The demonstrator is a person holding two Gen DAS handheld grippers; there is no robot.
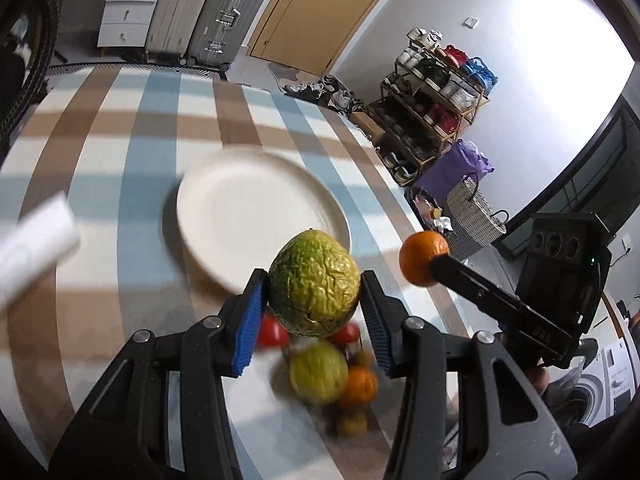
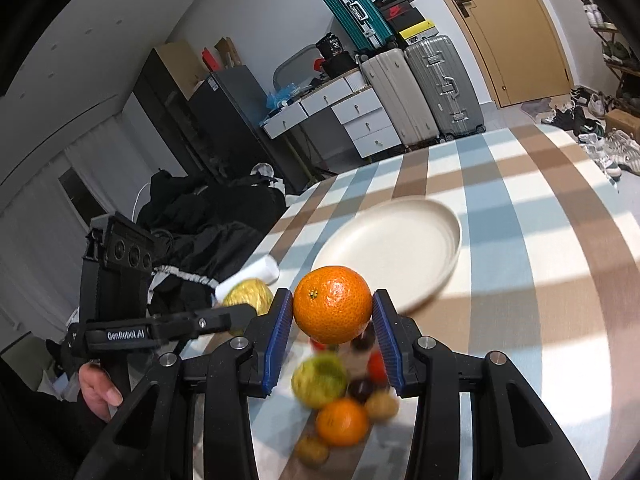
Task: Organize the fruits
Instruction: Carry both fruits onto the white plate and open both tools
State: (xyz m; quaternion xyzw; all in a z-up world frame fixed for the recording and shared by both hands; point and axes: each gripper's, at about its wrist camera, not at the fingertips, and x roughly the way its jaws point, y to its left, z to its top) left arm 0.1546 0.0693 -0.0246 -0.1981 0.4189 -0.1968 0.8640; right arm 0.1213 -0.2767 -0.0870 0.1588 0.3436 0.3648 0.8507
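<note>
My left gripper [image 1: 314, 280] is shut on a wrinkled green-yellow fruit [image 1: 314, 292], held up off the checked tablecloth. An orange [image 2: 333, 304] sits pressed between the blue pads of my right gripper [image 2: 332, 298], also lifted. In the left wrist view that orange [image 1: 423, 258] hangs to the right of the green fruit. A bare white plate [image 1: 256, 208] [image 2: 392, 256] lies just beyond both grippers. Under them a blurred pile of fruit remains on the cloth: another green fruit [image 2: 320, 378], a second orange [image 2: 342, 420], red tomatoes [image 1: 272, 332] and small dark and brownish ones.
A white paper roll [image 1: 32, 248] [image 2: 256, 274] lies on the table left of the plate. The table's right edge [image 1: 384, 160] faces a shoe rack [image 1: 432, 112] and bags. Suitcases [image 2: 432, 92] and drawers stand beyond the far edge. A person's hand [image 2: 96, 392] holds the left gripper's handle.
</note>
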